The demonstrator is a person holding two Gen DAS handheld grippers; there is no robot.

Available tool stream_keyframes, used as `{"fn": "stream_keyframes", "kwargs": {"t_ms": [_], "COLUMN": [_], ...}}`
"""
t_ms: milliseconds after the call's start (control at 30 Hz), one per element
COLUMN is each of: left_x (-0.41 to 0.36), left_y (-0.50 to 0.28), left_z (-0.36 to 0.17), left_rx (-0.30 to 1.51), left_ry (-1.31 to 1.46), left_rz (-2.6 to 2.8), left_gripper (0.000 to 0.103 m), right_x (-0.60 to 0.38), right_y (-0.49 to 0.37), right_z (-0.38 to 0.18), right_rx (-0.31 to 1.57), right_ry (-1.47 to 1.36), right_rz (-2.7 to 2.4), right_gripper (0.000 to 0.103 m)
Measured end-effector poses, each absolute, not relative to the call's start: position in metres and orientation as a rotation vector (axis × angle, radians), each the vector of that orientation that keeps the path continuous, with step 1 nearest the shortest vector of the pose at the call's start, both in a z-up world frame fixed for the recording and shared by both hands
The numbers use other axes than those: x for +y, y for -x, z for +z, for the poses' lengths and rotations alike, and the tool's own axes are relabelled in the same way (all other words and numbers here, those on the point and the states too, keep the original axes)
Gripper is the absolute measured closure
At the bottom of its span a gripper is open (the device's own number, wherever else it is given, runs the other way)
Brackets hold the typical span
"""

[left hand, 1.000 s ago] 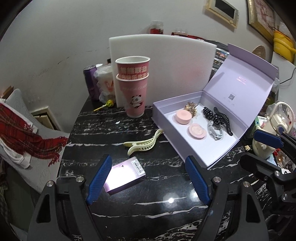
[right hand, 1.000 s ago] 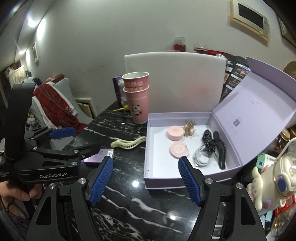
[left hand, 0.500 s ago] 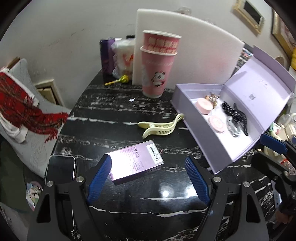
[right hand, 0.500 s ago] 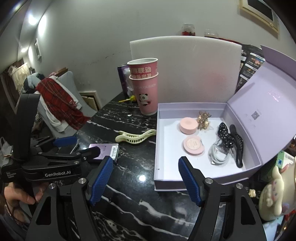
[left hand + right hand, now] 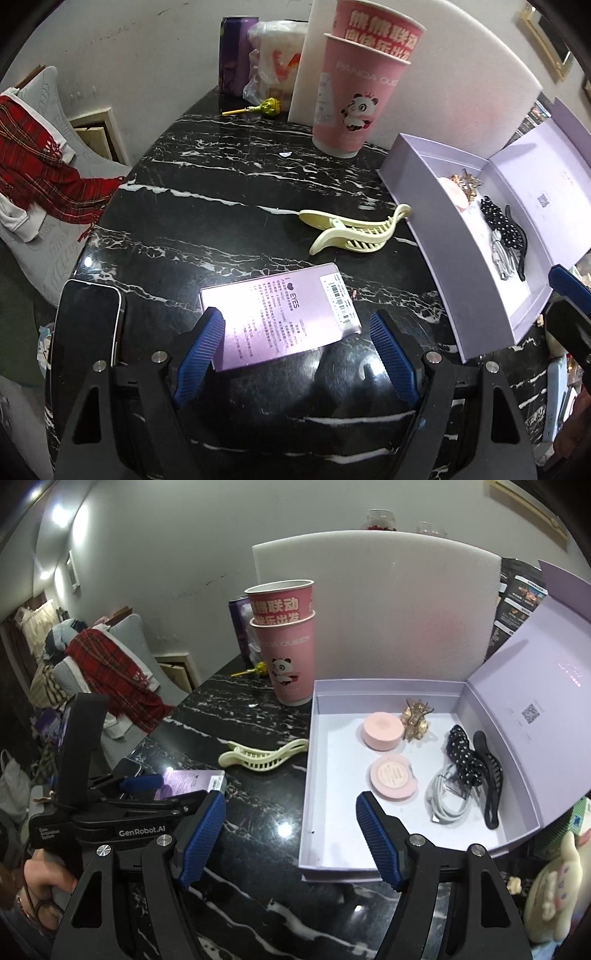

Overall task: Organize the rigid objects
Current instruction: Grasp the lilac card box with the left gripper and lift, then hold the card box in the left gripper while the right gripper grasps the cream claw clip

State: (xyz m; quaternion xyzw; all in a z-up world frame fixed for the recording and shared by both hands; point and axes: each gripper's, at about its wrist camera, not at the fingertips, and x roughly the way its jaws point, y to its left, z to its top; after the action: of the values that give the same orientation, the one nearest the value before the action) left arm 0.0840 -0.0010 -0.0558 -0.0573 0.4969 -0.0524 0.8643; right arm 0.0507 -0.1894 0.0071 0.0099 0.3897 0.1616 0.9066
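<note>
A pale plastered wall (image 5: 177,554) stands behind the black marble table (image 5: 221,177); a grey chair (image 5: 44,236) carries a red plaid blanket (image 5: 40,173)

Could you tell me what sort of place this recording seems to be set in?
Probably a lived-in home: a black marble table against a wall, cluttered with stacked paper cups, and a cushioned chair draped with a red plaid scarf.
</note>
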Motion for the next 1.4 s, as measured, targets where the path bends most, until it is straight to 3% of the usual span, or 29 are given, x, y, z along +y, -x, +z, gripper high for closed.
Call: {"fn": "stream_keyframes", "kwargs": {"t_ms": [500,567,633,700,1100,1200,1400], "left_x": [-0.015,-0.014,-0.01,-0.003,0.001,0.001,0.008], "left_y": [-0.09,-0.09,-0.092,-0.096,-0.087,-0.084,-0.083], "left_z": [-0.061,-0.062,-0.066,-0.078,-0.079,-0.079,-0.078], "left_rx": [1.032,1.036,1.067,1.118,1.043,1.022,1.007], "left_ry": [-0.031,-0.026,-0.013,0.041,-0.019,-0.026,-0.022], "left_rz": [-0.068,-0.062,-0.043,-0.053,-0.046,-0.06,-0.087], "left_gripper": [0.021,0.018,0.003,0.001,0.001,0.007,0.008], "right_x": [-0.184,-0.183,-0.183,-0.184,-0.181,-0.176,-0.16], "right_y": [-0.064,-0.064,-0.064,-0.064,-0.065,-0.067,-0.072], "right_z": [0.0,0.0,0.0,0.001,-0.002,-0.003,-0.003], "right_rx": [0.821,0.821,0.818,0.816,0.826,0.826,0.823], "right_ry": [0.003,0.006,0.006,0.004,0.015,0.022,0.035], "right_rz": [0.353,0.355,0.356,0.359,0.362,0.372,0.415], "right_gripper": [0.029,0.029,0.029,0.029,0.029,0.029,0.029]}}
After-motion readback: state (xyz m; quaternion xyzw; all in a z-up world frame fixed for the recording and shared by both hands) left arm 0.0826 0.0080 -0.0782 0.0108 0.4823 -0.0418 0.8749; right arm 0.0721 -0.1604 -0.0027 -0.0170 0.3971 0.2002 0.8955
